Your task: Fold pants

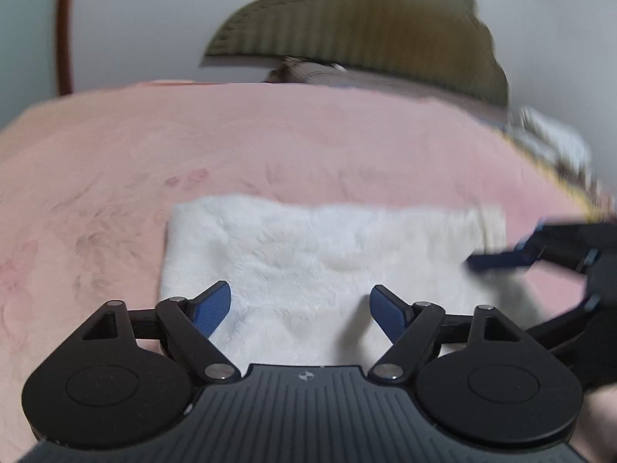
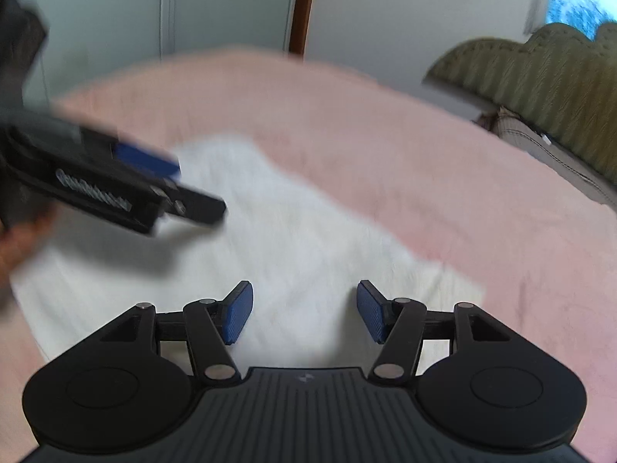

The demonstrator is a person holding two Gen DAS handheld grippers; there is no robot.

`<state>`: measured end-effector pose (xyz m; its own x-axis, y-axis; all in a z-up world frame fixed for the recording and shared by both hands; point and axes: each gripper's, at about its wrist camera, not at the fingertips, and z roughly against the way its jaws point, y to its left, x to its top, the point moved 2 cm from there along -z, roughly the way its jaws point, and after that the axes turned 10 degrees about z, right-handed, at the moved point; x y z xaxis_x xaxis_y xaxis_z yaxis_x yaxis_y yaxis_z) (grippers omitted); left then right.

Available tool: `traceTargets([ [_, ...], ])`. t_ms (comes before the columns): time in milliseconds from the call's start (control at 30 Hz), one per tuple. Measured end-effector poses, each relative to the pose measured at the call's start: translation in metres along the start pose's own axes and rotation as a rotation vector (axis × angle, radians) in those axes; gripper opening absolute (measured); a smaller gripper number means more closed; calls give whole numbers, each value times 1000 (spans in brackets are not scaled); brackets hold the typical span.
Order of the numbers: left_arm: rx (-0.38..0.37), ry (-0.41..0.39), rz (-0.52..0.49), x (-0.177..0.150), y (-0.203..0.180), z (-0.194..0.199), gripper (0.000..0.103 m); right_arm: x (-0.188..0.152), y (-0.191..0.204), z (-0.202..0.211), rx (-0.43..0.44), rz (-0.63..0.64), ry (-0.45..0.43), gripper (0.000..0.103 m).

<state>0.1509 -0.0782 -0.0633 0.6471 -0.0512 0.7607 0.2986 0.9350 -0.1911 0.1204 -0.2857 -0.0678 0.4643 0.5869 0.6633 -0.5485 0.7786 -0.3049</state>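
The left gripper (image 1: 300, 310) is hovering closest to its camera with its jaws standing wide apart and nothing between the blue pads (image 1: 211, 310), just above the near edge of the white fluffy pants (image 1: 308, 254), which are lying folded into a flat rectangle on the pink blanket (image 1: 115, 162) covering the bed. The right gripper (image 2: 304, 310) is likewise holding its jaws apart and empty over the same pants, toward their right end, each gripper showing blurred at the edge of the other's view. An olive headboard (image 1: 358, 31) is standing beyond the bed.
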Motion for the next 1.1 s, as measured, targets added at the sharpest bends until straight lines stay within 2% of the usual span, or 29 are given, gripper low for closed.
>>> traceTargets([
  [100, 27, -41, -94, -11, -8, 6, 81, -22, -13, 12, -8, -75, 6, 67],
  [167, 13, -70, -79, -12, -10, 15, 81, -28, -17, 25, -51, -104, 1, 67],
  [233, -16, -92, -45, -16, -9, 25, 82, -30, -11, 40, -54, -116, -46, 67],
  [333, -25, -59, -11, -23, -10, 24, 82, -31, 1, 53, 21, -138, -127, 67],
  [400, 1, -40, -25, -27, -13, 17, 82, -30, 11, 48, 36, -109, -113, 67],
  [467, 21, -55, -51, -30, -17, 18, 82, -32, 17, 35, 11, -76, -61, 67],
  [533, 36, -60, -70, -31, -21, 18, 83, -34, 15, 33, -1, -103, -66, 72],
  [667, 57, -66, -78, -32, -23, 17, 87, -37, 11, 40, -33, -145, -69, 72],
  [800, 75, -67, -77, -33, -24, 18, 89, -41, 13, 48, -2, -185, -116, 72],
  [933, 94, -68, -83, -33, -27, 17, 91, -44, 17, 42, -35, -163, -86, 72],
  [1100, 112, -73, -93, -33, -28, 18, 93, -47, 14, 41, -32, -185, -96, 74],
])
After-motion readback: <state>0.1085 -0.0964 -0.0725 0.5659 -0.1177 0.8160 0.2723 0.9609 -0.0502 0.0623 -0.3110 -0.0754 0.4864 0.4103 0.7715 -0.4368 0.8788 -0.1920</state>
